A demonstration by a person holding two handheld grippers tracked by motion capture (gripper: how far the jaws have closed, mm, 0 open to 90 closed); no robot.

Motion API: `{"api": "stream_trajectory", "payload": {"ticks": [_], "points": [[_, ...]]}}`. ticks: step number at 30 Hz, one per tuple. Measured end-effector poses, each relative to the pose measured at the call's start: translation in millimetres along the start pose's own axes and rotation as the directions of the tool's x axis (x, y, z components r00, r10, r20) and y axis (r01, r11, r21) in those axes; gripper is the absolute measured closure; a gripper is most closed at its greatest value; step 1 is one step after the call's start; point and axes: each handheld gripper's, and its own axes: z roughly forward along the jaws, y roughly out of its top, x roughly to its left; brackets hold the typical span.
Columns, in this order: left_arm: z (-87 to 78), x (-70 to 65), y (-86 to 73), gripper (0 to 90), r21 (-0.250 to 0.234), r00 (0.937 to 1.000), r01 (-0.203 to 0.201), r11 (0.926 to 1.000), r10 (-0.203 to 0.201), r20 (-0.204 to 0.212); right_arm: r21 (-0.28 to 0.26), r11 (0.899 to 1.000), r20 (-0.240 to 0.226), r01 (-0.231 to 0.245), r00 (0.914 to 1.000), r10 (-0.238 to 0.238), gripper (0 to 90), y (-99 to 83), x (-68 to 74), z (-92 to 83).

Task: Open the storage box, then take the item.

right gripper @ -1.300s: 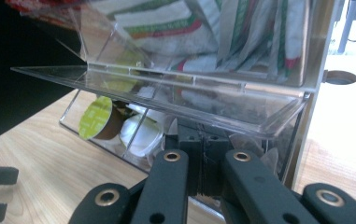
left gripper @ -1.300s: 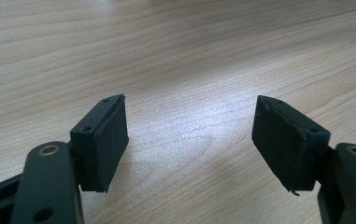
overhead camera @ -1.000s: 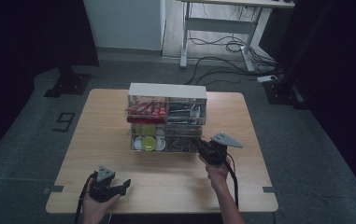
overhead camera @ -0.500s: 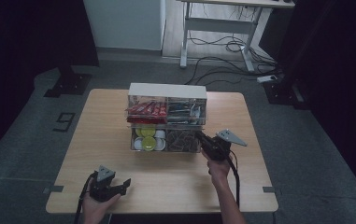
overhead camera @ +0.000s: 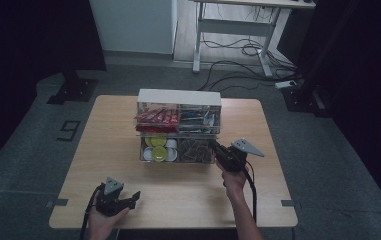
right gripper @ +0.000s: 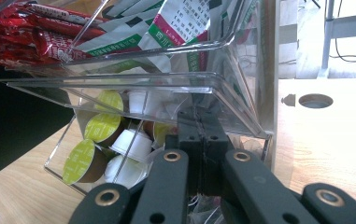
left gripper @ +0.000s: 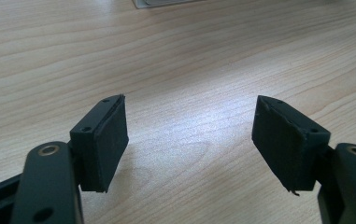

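The right gripper, jaws pressed together, has moved forward since a second ago and now reaches into the lower right bin of the clear two-tier acrylic organiser at the middle of the light wooden table. The left gripper, jaws wide apart, stays low over the near edge.

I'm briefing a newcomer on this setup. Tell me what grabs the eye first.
A clear two-tier organizer stands mid-table, with red packets in its upper left compartment and green- and white-lidded capsules below them. The right gripper pokes its closed fingers into the lower right compartment, while the left gripper rests open near the table's front edge.
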Motion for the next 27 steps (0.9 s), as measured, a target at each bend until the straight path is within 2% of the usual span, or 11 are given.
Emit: {"api": "stream_trajectory", "payload": {"ticks": [20,27], "points": [[-1.1,-11.4,24.0,27.2,-0.043,0.9997,-0.02,0.9989,0.021,0.014,0.004,1.0,0.005,0.004,1.0,-0.004,89.1,-1.5,-0.6,-0.3],[-0.4,-14.3,32.9,27.2,-0.06,0.9998,-0.014,0.9981,0.015,0.013,0.005,1.0,0.009,0.009,0.9999,-0.009,89.1,-2.2,-2.2,0.0]]}}
